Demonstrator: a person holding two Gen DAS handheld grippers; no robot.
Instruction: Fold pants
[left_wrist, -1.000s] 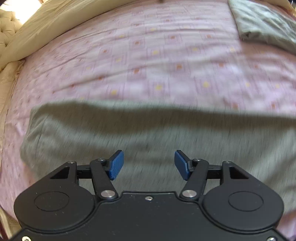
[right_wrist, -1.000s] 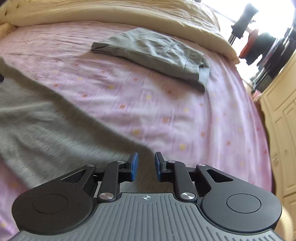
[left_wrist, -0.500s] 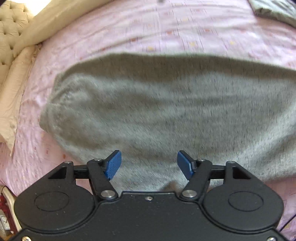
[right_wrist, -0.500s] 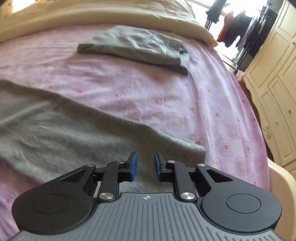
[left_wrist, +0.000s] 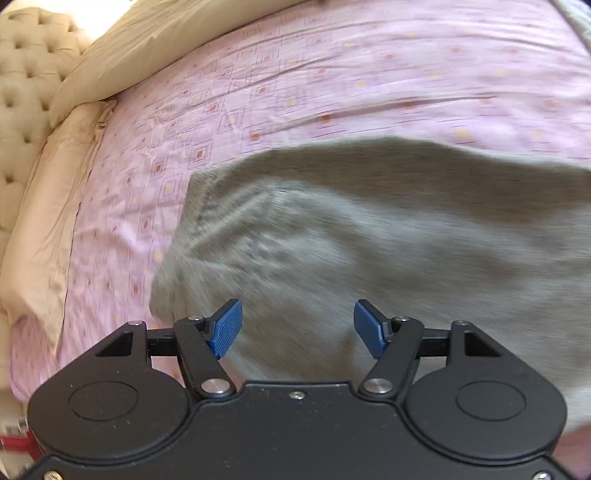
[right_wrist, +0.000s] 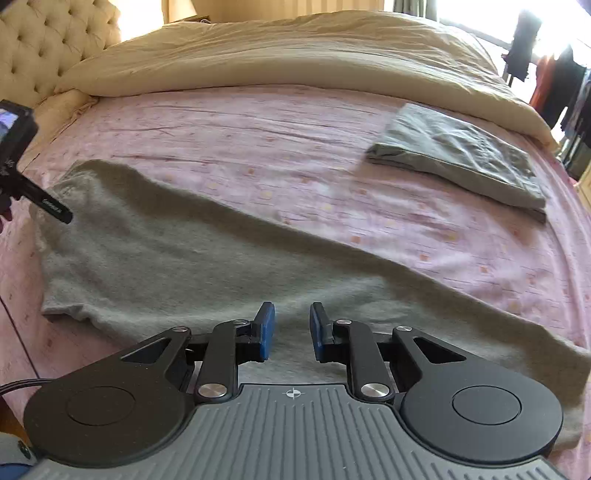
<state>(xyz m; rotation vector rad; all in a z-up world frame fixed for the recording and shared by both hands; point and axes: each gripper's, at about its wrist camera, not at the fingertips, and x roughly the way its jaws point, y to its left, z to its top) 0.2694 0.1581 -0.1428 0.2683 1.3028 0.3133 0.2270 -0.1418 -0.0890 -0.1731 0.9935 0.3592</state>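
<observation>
Left gripper (left_wrist: 297, 328): black body, 2 blue ribbed pads (left_wrist: 225, 326), jaws spread wide, nothing between them. It hovers over the left end of the grey pants (left_wrist: 369, 251), above the gathered waistband area.

Right gripper (right_wrist: 292, 330): black arms on a grey ribbed body, 2 blue pads (right_wrist: 266, 328), jaws parted by a narrow gap, nothing clamped. Grey cloth shows through the gap; whether the tips touch it cannot be told.

Grey pants (right_wrist: 207, 269): laid out as 1 long band across the near part of the bed, running from the left side toward the near right corner, flat with soft wrinkles.

Pink sheet (right_wrist: 258, 147): patterned with small squares, covers the bed, bare beyond the far edge of the pants.

Folded grey garment (right_wrist: 461, 158): 1 item, far right on the sheet, well apart from the pants. Right wrist view only; the left wrist view shows merely a pale corner at its top right edge, too little to identify.

Beige duvet (right_wrist: 295, 51): heaped along the far side of the bed.

Tufted headboard (left_wrist: 26, 85): far left, with a beige pillow (left_wrist: 44, 206) beside it.

Camera on a black stalk (right_wrist: 14, 125): at the left edge of the right wrist view, over the left end of the pants.

Hanging clothes (right_wrist: 554, 81): far right by a bright window, right wrist view only.
</observation>
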